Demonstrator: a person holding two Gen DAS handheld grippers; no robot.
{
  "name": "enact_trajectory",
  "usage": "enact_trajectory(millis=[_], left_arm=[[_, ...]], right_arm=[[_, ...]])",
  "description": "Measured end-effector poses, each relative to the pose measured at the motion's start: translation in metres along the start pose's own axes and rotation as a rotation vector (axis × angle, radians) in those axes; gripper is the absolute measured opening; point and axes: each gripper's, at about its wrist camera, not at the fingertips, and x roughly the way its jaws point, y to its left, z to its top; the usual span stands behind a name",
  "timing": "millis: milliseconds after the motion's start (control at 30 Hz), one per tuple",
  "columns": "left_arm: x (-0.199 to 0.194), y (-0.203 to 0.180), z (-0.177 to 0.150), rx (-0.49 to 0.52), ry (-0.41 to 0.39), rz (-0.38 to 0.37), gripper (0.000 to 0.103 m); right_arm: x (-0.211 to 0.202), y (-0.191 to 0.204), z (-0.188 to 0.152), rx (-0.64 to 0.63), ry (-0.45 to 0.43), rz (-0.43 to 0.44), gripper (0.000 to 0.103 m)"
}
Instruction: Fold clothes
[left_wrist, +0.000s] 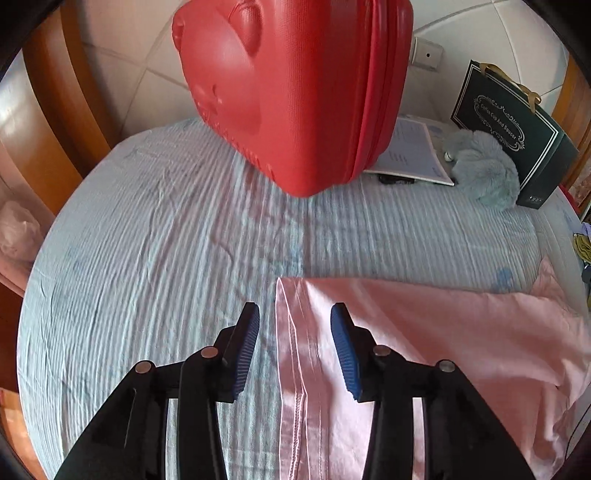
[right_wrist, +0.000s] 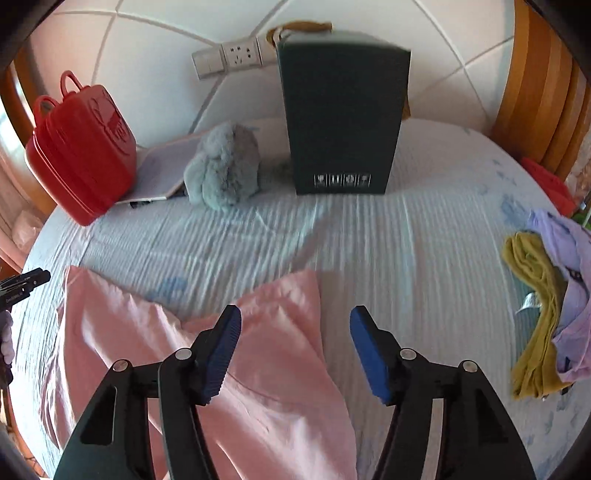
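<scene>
A pink garment (left_wrist: 424, 332) lies spread on the light blue striped bed sheet (left_wrist: 147, 258). In the left wrist view my left gripper (left_wrist: 294, 325) is open, its blue pads on either side of the garment's left hemmed edge, just above it. In the right wrist view the pink garment (right_wrist: 277, 350) lies below my right gripper (right_wrist: 295, 328), which is open over the garment's right corner. The left gripper's tip (right_wrist: 26, 282) shows at the far left edge there.
A red hard case (left_wrist: 295, 92), papers (left_wrist: 410, 155), a grey fluffy toy (left_wrist: 484, 170) and a dark green gift bag (left_wrist: 517, 133) stand at the bed's head. A pile of mustard and lilac clothes (right_wrist: 546, 310) lies on the right. Wooden bed frame surrounds.
</scene>
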Motion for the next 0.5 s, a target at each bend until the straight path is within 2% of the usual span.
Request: enact_trajectory(millis=[33,100,167,300,367,500], left_arm=[[0.003,0.001,-0.003,-0.005,0.009,-0.008,0.041],[0.009,0.003,-0.005,-0.02,0.024,-0.034,0.041],[0.012,0.001,-0.006,-0.018,0.027,-0.052,0.041],[0.021,-0.007,-0.006,0.002,0.039,-0.08,0.042],[0.029,-0.011,-0.007,0.013,0.057,-0.067,0.047],[0.041,-0.02,-0.014,0.039,0.081,-0.071,0.049]], right_arm=[[0.005,-0.001,-0.003,0.005,0.016,0.005,0.062],[0.014,-0.003,-0.005,0.012,0.039,0.015,0.074],[0.023,-0.003,-0.005,0.007,0.049,0.018,0.075],[0.038,0.001,-0.004,-0.006,0.064,0.029,0.085],[0.044,0.006,-0.005,-0.014,0.064,0.029,0.085],[0.059,0.014,-0.007,-0.054,0.078,0.011,0.086]])
